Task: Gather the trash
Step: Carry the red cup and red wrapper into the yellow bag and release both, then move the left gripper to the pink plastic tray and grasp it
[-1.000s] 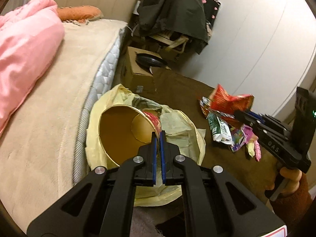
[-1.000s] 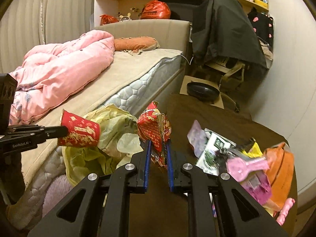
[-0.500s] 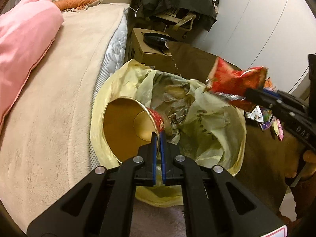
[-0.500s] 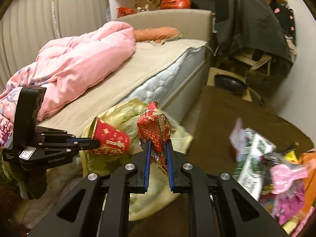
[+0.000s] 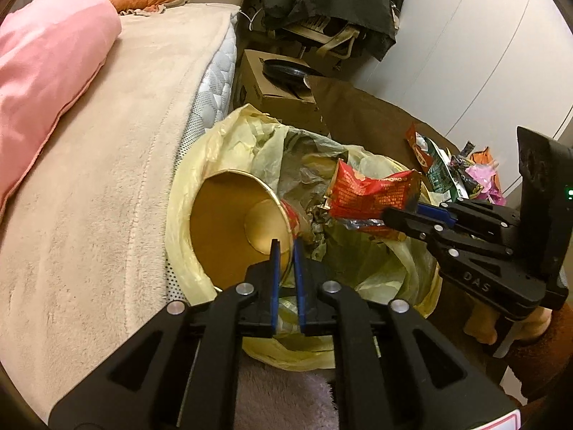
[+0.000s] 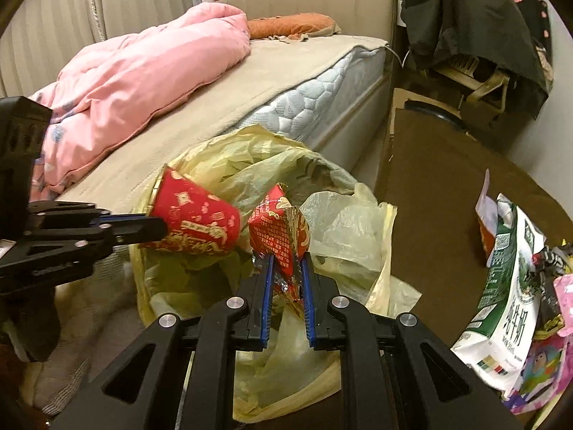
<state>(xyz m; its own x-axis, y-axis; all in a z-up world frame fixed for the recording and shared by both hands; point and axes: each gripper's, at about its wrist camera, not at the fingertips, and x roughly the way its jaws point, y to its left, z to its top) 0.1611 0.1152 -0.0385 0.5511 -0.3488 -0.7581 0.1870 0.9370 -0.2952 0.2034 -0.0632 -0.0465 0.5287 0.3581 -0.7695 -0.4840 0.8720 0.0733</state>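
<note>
Left gripper (image 5: 285, 249) jaws, just opening, straddle the red cup (image 6: 195, 222) rim over the yellow bag (image 5: 186, 193); contact unclear. Right gripper (image 6: 286, 261) clamps the red wrapper (image 6: 281, 229) above it. "DAS" is legible on the right gripper.

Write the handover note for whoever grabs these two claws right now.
Left claw: jaws have just been opening; red paper cup rim between them, over the yellow bin bag.
Right claw: shut on the red snack wrapper, also over the bag.
Done: both pieces carried to the bag.
Left: drop both in, then fetch the wrapper pile on the brown table.
</note>
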